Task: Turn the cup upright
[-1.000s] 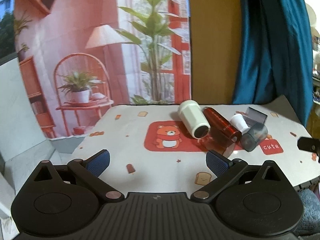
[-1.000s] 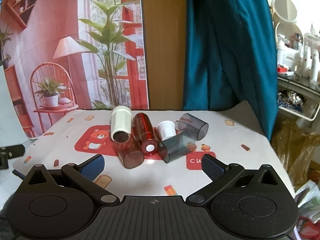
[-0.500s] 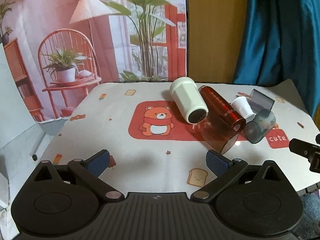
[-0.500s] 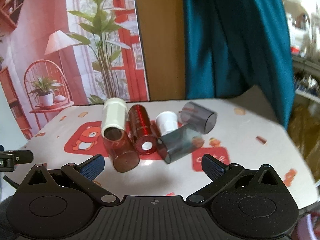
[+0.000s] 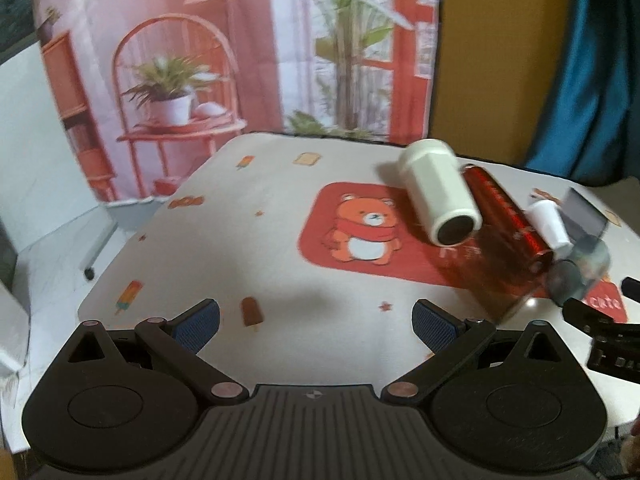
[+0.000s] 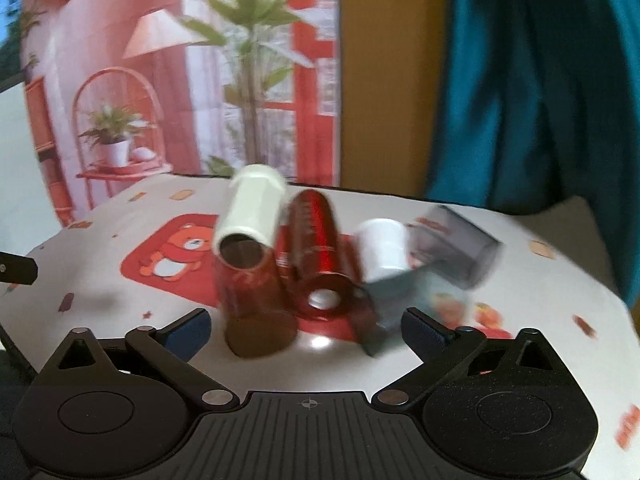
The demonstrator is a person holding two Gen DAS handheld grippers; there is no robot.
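Observation:
Several cups lie on their sides in a cluster on the table. A cream cup (image 5: 440,196) (image 6: 250,212) lies at the left, a clear red cup (image 6: 256,308) (image 5: 500,280) in front of it, a shiny red cup (image 6: 318,256) (image 5: 504,212) beside it, then a small white cup (image 6: 382,248) (image 5: 550,220) and two smoky grey cups (image 6: 404,300) (image 6: 460,240). My right gripper (image 6: 306,332) is open, its jaws just short of the clear red and front grey cups. My left gripper (image 5: 316,324) is open and empty over bare cloth left of the cluster.
The table wears a white cloth (image 5: 280,264) with a red bear patch (image 5: 360,228). A printed backdrop (image 5: 240,60) and a teal curtain (image 6: 540,80) stand behind. The right gripper's tip shows at the right edge of the left wrist view (image 5: 600,324).
Both grippers have moved forward toward the cups, which now look larger. The right gripper's jaws have come up to the front cups. Both stay open.

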